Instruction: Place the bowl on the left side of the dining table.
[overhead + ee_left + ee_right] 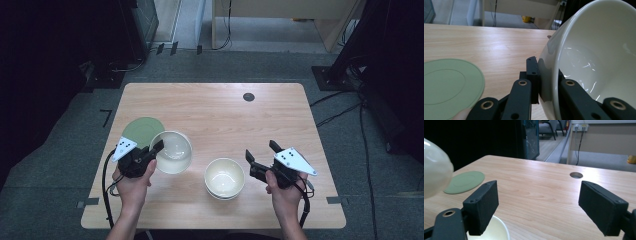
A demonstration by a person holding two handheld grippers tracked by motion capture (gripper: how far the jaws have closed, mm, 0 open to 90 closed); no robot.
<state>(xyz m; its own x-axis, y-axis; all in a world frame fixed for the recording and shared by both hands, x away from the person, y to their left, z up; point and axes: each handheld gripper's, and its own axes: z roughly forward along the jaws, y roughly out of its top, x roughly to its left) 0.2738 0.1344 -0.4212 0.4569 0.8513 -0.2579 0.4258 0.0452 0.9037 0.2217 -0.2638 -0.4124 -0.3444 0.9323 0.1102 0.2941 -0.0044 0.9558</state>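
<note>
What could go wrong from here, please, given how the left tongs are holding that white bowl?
1. The left tongs pinch the white bowl only by its thin glossy rim, and it is tilted, so it might slip or swing.
2. If it drops, it could strike the green mat or the table, and might chip.
3. The second bowl sits close beside the open right tongs; a careless move could knock it.

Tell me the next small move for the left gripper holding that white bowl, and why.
Probably carry the glossy white ceramic bowl leftward and lower it onto the flat round green plate. The left gripper is shut on its rim, holding it tilted above the wooden table, with the plate just beside it. The right gripper is open near the stacked cream bowls.
</note>
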